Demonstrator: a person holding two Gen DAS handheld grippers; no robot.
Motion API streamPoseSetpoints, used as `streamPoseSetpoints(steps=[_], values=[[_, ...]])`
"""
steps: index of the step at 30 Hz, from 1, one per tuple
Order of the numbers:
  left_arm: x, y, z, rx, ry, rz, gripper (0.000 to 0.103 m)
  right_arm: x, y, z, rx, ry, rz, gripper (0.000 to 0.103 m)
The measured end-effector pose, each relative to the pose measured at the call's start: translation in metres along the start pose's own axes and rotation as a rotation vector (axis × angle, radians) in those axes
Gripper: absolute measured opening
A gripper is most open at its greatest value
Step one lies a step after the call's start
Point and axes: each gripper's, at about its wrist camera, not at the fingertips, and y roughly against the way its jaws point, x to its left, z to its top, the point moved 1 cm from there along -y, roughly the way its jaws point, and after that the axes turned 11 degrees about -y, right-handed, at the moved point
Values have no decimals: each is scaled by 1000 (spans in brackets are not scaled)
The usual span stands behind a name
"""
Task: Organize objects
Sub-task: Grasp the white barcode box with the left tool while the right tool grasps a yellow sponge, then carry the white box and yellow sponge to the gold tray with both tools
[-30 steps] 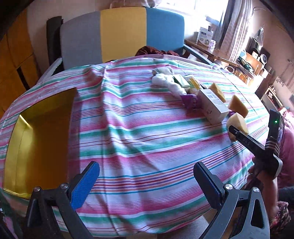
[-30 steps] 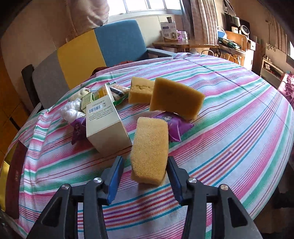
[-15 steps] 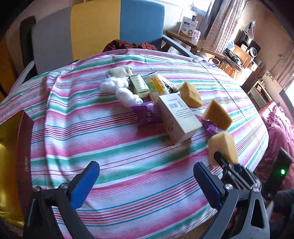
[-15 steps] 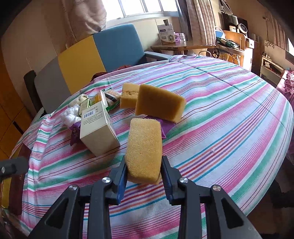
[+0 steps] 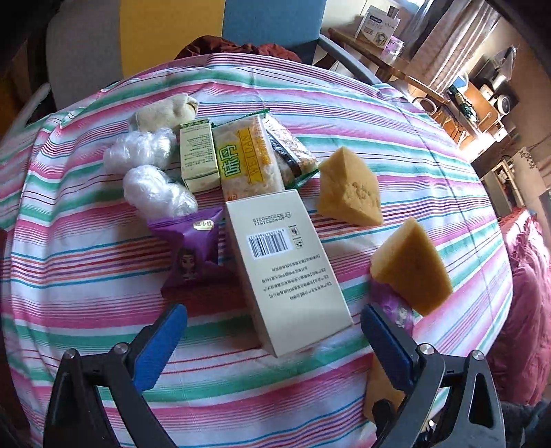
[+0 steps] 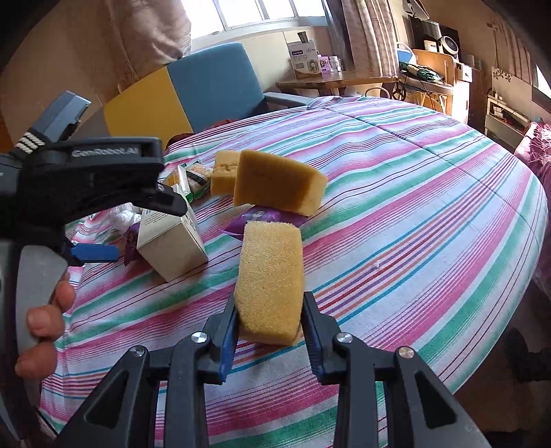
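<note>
L tongs [image 5: 272, 341] released, jaws wide but just been closing a bit, nothing pressed btwn them; near end of tall cream box [image 5: 282, 268] sat in the gap, purple snack pkt [image 5: 193, 251] just ahead of L finger. Beyond box: small green box [image 5: 198, 158], yellow cracker pkt [image 5: 248, 158], 2 sponge blocks [image 5: 351, 189] ahead-right. All on striped tablecloth [image 5: 86, 275]. R tongs [image 6: 269, 327] clenched on yellow sponge [image 6: 270, 279], held upright off cloth; cream box left-ahead of them.

Daylight from the window [image 6: 261, 13] behind, glare at right, soft shadows, fisheye bending, dark corners, slight blur.
</note>
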Motion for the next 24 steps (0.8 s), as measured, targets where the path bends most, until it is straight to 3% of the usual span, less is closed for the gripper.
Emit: streamPoseSetpoints(steps=[8,16,24], values=[[16,-22,-19,0,-22,16,51,0,-1,-1,-1,-10,10,34],[22,-13,-37,-50,-77,-8,50,0,2,-1,3,-35,10,34],[40,15,-82,-87,-118,-21,50,5,4,-7,13,-64,19,34]])
